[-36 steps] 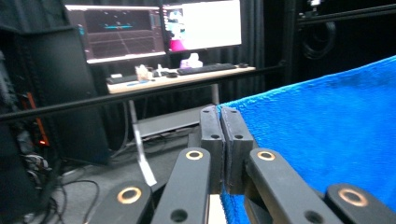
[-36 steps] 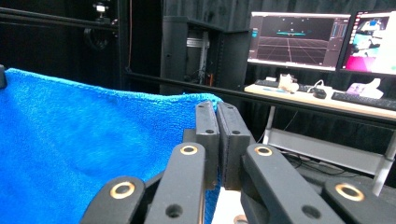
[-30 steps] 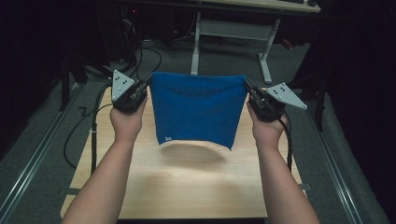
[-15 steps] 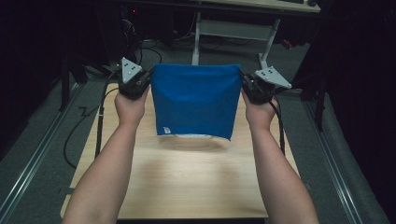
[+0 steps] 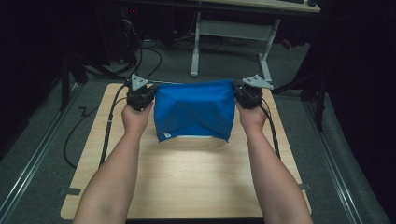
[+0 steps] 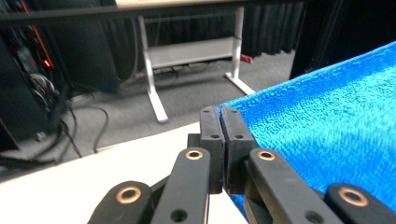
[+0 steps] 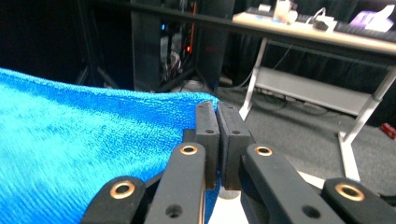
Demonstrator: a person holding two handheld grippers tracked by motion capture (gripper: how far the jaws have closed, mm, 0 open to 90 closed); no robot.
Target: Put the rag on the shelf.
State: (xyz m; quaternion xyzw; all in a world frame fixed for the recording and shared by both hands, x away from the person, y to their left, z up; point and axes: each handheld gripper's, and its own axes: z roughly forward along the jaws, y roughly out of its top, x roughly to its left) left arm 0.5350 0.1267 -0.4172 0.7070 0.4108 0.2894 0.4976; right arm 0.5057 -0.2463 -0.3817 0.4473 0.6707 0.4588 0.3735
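A blue towel (image 5: 195, 109) hangs stretched between my two grippers above the far part of the wooden table (image 5: 187, 177). Its lower edge, with a small white tag (image 5: 166, 136), drapes toward the tabletop. My left gripper (image 5: 150, 93) is shut on the towel's upper left corner, and in the left gripper view the jaws (image 6: 219, 114) pinch the blue towel (image 6: 327, 130). My right gripper (image 5: 237, 91) is shut on the upper right corner; in the right gripper view the towel (image 7: 79, 149) spreads to the left of the closed gripper (image 7: 217, 109).
A white-legged desk (image 5: 233, 32) stands beyond the table on the grey floor. Black cables (image 5: 107, 130) trail from the left gripper over the table's left edge. Dark equipment with cables (image 6: 28, 93) sits at the back left.
Both grippers have moved the towel farther away and lower. The towel's bottom edge has folded under and come down near the tabletop.
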